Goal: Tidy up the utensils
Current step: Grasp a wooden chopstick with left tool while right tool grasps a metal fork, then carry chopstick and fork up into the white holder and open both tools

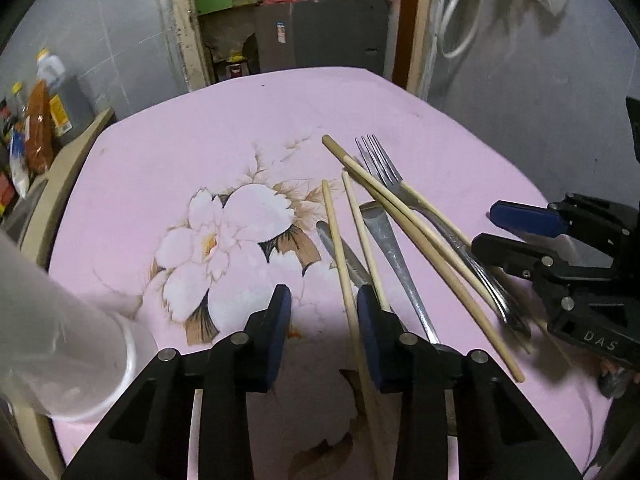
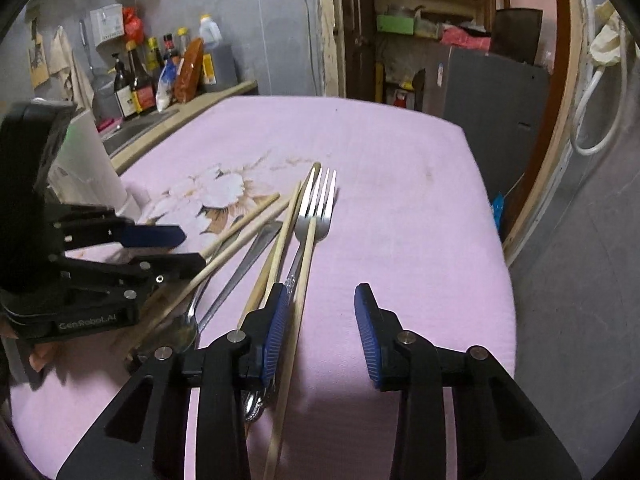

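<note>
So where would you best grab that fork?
Probably by its handle, from above. The fork lies flat with a chopstick along it, so the bare tines end is easier to see, but the slim handle suits the right gripper.

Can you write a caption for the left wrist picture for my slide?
Left gripper hangs open over chopsticks, a fork and spoons on a pink flowered tablecloth.

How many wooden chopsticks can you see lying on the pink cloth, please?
4 chopsticks: two lie side by side nearer the flower print, and two longer ones cross the fork, one over its neck and one along its handle. Their near ends are partly hidden by the grippers.
</note>
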Demonstrator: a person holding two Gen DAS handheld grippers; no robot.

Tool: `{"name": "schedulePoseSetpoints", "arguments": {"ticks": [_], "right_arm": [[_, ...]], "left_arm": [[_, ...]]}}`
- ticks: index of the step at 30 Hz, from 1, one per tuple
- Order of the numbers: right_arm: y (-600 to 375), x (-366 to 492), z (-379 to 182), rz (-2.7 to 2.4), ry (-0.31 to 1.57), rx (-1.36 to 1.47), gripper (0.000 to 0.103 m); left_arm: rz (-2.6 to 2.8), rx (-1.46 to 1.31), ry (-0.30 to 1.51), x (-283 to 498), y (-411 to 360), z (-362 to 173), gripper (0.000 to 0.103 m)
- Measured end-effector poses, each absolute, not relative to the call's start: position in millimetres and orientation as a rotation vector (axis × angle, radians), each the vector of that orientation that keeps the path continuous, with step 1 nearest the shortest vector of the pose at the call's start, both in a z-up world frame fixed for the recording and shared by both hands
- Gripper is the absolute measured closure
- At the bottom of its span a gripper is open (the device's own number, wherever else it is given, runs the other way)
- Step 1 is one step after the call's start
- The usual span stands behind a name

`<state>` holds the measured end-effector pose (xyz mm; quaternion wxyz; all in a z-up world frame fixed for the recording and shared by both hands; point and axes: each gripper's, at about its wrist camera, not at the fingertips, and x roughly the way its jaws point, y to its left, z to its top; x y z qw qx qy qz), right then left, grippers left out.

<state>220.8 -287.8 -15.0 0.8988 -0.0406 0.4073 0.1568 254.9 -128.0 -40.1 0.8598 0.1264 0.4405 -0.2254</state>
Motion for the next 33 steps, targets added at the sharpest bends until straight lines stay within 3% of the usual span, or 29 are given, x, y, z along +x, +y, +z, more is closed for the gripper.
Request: {"name": "schedulePoseSetpoints", "arguments": {"ticks": [10, 22, 26, 28, 33], "right_arm": [[-283, 240, -19, 0.306, 0.878, -0.123, 0.079], [-282, 277, -22, 0.331, 0.985, -0.027, 0.075], [-279, 278, -21, 0.330, 1.005, -0.008, 0.085], [-285, 281, -21, 0.340, 1.032, 0.069, 0.097], [-304, 274, -21, 0.354, 1.039, 0.299, 0.100]], "left_arm": [[-0.470, 0.250, 0.953, 268, -125, -43, 0.093], [-0.474, 0.249, 1.016, 283, -133, -39, 0.096], [-0.486, 0.214, 1.019, 281, -129, -37, 0.101], [-0.494, 0.185, 1.014, 276, -126, -35, 0.101], [-0.501, 0.150, 0.960, 254, -119, -30, 0.101]]}}
